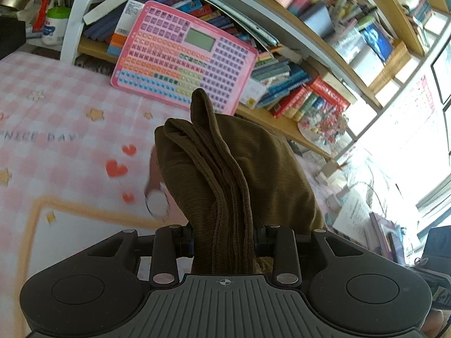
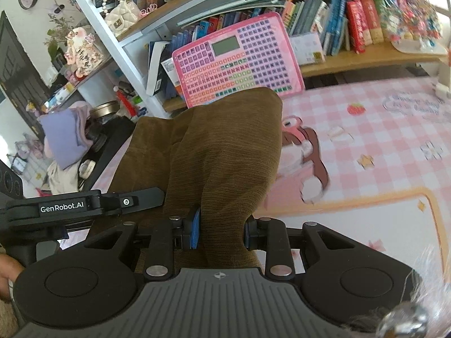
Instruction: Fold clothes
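Brown garment pinched between both grippers' closed fingers.

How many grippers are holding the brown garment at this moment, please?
2. The left gripper is clamped on a bunched edge of the brown garment, and the right gripper pinches another part of it above the pink checked mat.
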